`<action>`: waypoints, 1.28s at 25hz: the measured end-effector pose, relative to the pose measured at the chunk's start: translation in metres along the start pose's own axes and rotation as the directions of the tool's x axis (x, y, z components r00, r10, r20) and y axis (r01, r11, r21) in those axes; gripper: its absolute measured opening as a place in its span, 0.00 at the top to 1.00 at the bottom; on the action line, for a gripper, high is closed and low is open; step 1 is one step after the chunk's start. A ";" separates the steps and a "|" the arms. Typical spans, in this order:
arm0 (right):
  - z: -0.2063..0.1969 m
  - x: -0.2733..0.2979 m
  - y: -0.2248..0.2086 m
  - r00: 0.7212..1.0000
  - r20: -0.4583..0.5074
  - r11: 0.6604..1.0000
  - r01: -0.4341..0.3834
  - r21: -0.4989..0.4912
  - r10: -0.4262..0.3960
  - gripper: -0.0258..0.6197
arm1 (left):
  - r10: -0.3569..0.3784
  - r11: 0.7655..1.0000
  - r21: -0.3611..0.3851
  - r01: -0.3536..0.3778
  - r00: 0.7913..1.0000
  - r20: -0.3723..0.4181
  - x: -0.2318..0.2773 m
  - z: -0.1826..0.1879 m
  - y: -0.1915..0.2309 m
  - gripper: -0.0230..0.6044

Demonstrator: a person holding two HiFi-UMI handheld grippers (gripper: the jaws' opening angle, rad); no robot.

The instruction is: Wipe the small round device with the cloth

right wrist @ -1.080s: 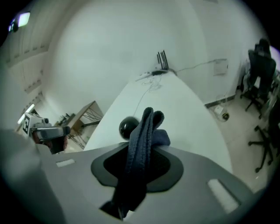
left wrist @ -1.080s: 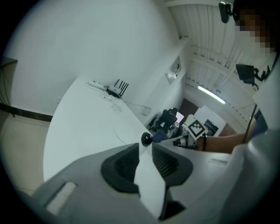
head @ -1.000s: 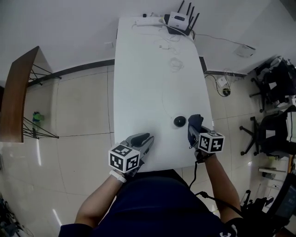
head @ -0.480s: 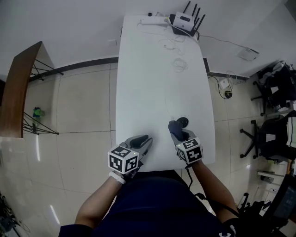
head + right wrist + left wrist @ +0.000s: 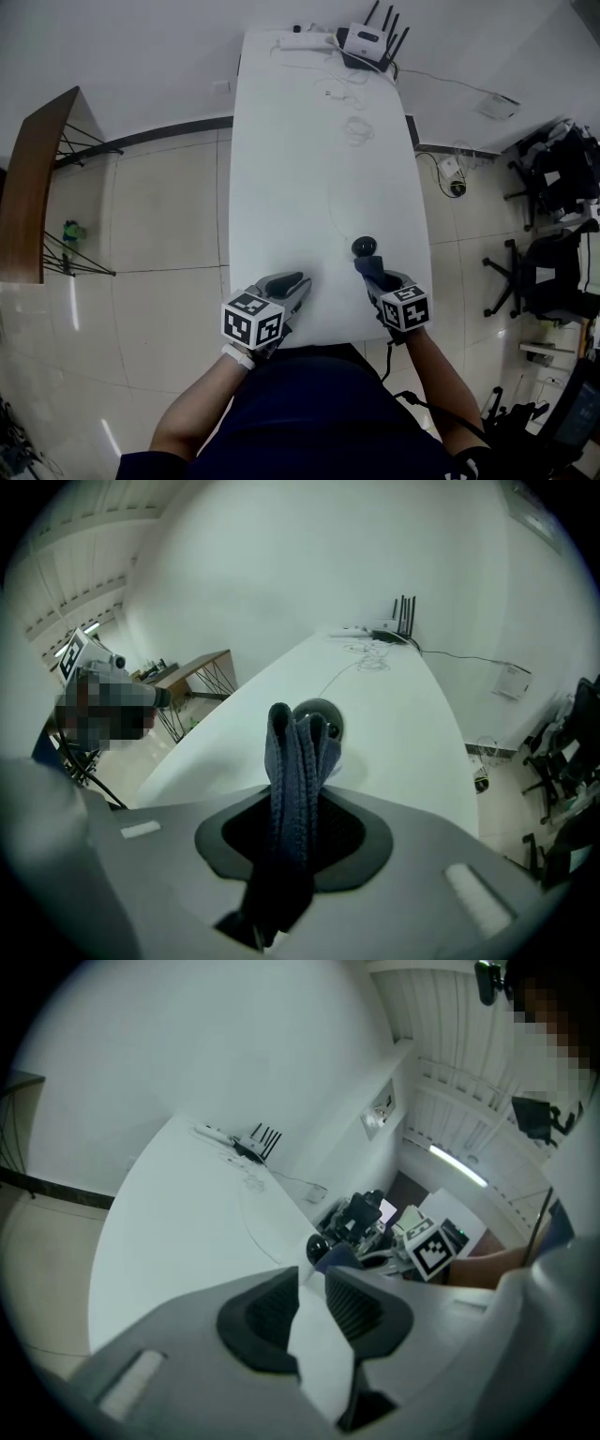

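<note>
The small round black device (image 5: 364,247) sits on the white table (image 5: 281,169) near its front right. My right gripper (image 5: 371,271) is just in front of it, shut on a folded dark blue cloth (image 5: 367,265). In the right gripper view the cloth (image 5: 292,761) stands up between the jaws and its tip covers the near side of the device (image 5: 322,711). My left gripper (image 5: 296,279) rests at the front edge, left of the device. Its jaws stand slightly apart with nothing between them (image 5: 312,1279). From there the device (image 5: 319,1246) shows beside the cloth (image 5: 339,1256).
A thin white cable (image 5: 335,202) runs from the device up the table. A router (image 5: 367,39), a white power strip (image 5: 305,41) and loose cables (image 5: 356,127) lie at the far end. A wooden rack (image 5: 37,187) stands left, office chairs (image 5: 553,272) right.
My right gripper has carried the cloth left from the device's right side, past it, and now holds it at the device's near side. The left gripper has stayed in place.
</note>
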State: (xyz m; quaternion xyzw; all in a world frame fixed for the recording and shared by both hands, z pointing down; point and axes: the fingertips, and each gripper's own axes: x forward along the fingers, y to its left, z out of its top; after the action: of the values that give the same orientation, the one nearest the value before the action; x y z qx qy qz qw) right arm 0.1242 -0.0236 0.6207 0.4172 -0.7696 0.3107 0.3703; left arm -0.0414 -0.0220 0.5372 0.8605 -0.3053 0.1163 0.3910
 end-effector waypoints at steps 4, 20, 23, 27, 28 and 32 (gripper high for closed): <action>0.005 -0.018 -0.026 0.997 0.011 0.996 0.070 0.047 -0.071 0.81 | -0.020 1.000 0.009 0.020 1.000 -0.001 0.006 0.001 -0.008 0.82; 0.057 -0.004 0.037 0.997 0.074 0.999 0.007 -0.035 -0.005 0.81 | -0.035 0.999 -0.001 0.035 0.999 -0.024 0.004 -0.010 -0.010 0.82; 0.032 0.009 0.038 1.000 0.009 0.999 -0.008 -0.035 0.008 0.81 | -0.041 0.999 -0.001 0.041 0.999 -0.036 0.006 -0.012 -0.010 0.82; -0.001 0.014 0.021 0.998 -0.069 1.000 0.009 -0.016 -0.011 0.81 | -0.049 0.999 0.002 0.050 0.997 -0.053 0.010 -0.017 -0.013 0.82; -0.008 0.012 0.013 0.996 -0.083 1.000 0.024 -0.002 -0.024 0.81 | -0.052 0.999 0.004 0.053 0.997 -0.056 0.010 -0.017 -0.014 0.82; -0.014 -0.006 -0.037 0.993 -0.077 0.993 0.098 0.070 -0.093 0.81 | -0.054 0.998 0.005 0.055 0.997 -0.060 0.011 -0.017 -0.015 0.82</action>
State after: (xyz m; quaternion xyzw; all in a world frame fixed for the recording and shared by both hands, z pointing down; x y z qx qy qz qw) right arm 0.1631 -0.0271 0.6299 0.4553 -0.7227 0.3356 0.3972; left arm -0.0233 -0.0066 0.5441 0.8659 -0.2695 0.1322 0.4002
